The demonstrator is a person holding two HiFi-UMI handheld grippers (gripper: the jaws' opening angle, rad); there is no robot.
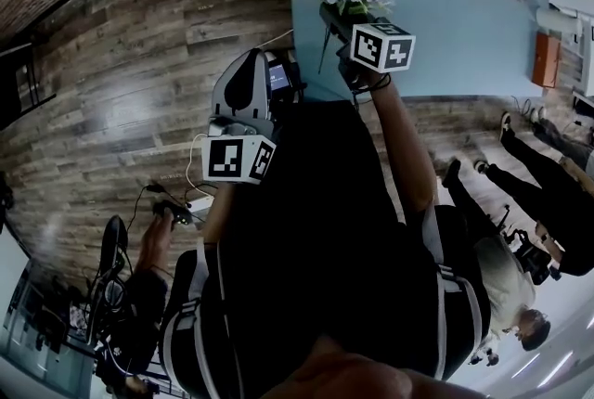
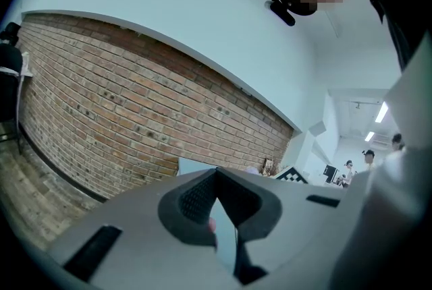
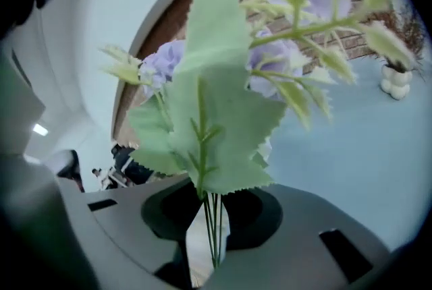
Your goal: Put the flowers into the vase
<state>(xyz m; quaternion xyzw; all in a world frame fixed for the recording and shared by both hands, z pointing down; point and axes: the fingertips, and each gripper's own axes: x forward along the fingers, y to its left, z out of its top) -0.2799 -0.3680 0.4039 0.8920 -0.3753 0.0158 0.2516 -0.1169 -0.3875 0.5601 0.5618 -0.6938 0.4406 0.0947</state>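
Above the near edge of the table (image 1: 436,26), found the flowers (image 3: 216,100) clamped by their stems in the right gripper (image 3: 210,214), heads up and clear of the surface, judged ready for carrying to the vase (image 3: 393,83) near the far right corner, well apart. Found the left gripper (image 2: 217,177) with jaws together on nothing, off the table, apparently idle. Could not see the stem ends, nor judge room in the vase mouth, small and crowded with dry sprigs.
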